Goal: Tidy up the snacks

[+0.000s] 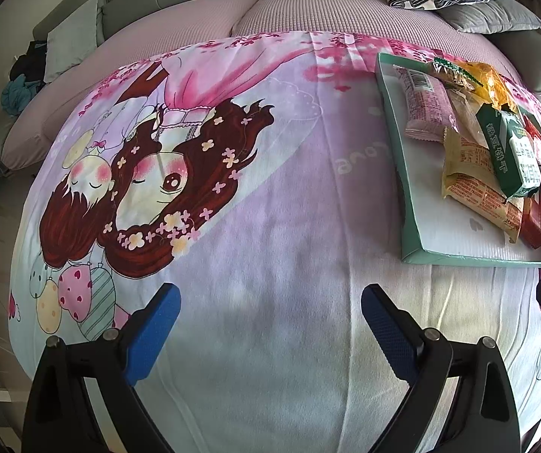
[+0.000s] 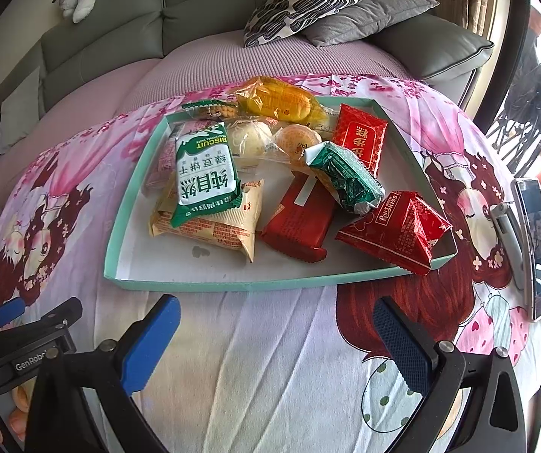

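- Plainly, we held both claws wide open with nothing in them: the left gripper (image 1: pixel 270 324) hung over bare blanket (image 1: pixel 255 249), and the right gripper (image 2: pixel 276 330) hung just near of the tray (image 2: pixel 210 286).
- We saw the snacks heaped in that shallow teal tray, on the right of the blanket in the left view and dead ahead in the right view.
- We judged the red packet (image 2: pixel 397 232) the likeliest to go astray: it lay over the tray's near right rim, partly outside, and a nudge could have tipped it onto the blanket.
- We thought the dark green packet (image 2: pixel 346 177) and the green biscuit packet (image 2: pixel 206 173) could slide off, since each rested on top of other packets.
- We feared a hard squeeze would crush the soft round cakes (image 2: pixel 274 141) in clear wrap at the far side.
- We noted that the tray sat on soft bedding, so pressing on a rim could have tilted it and shifted the heap.
- We saw a phone (image 2: pixel 536 245) on a stand at the far right, well apart from the tray but within a careless sweep.
- We read "BISCUIT" with large Chinese characters on the green packet, "KISS" on the red one, and "GenRobo" on the left gripper's body seen from the right; the flat red packet (image 2: pixel 363 136) carried gold characters we could not make out.
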Tool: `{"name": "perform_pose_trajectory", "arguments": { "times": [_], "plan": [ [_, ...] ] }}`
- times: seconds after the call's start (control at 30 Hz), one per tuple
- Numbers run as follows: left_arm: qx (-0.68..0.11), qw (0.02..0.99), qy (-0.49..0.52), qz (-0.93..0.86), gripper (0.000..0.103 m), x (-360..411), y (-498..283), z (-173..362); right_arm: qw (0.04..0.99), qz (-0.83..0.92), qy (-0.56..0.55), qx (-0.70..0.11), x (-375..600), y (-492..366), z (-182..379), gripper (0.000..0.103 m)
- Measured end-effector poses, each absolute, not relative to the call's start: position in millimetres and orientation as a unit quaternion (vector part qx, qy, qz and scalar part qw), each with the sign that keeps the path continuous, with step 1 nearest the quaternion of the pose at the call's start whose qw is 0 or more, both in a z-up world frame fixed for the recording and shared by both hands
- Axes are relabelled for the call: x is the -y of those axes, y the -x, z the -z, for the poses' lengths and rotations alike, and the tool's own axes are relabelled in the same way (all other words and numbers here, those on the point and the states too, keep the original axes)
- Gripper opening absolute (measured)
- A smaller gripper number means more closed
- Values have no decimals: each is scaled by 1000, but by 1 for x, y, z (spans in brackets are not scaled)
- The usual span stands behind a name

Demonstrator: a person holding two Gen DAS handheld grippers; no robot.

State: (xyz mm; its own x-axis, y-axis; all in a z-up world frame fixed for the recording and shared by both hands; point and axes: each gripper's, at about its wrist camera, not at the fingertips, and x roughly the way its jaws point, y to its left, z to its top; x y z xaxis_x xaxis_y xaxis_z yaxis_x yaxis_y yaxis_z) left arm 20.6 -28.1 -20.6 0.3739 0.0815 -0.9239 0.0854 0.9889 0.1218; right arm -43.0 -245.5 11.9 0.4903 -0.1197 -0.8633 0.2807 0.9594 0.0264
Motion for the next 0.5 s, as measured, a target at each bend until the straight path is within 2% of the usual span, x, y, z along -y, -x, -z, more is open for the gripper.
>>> {"name": "perform_pose_trajectory", "arguments": {
  "times": [0.5],
  "plan": [
    [-562,824,-74,1,97,29,-21,22,857,116,-81,-495,246,43,-10,103]
  ]
}}
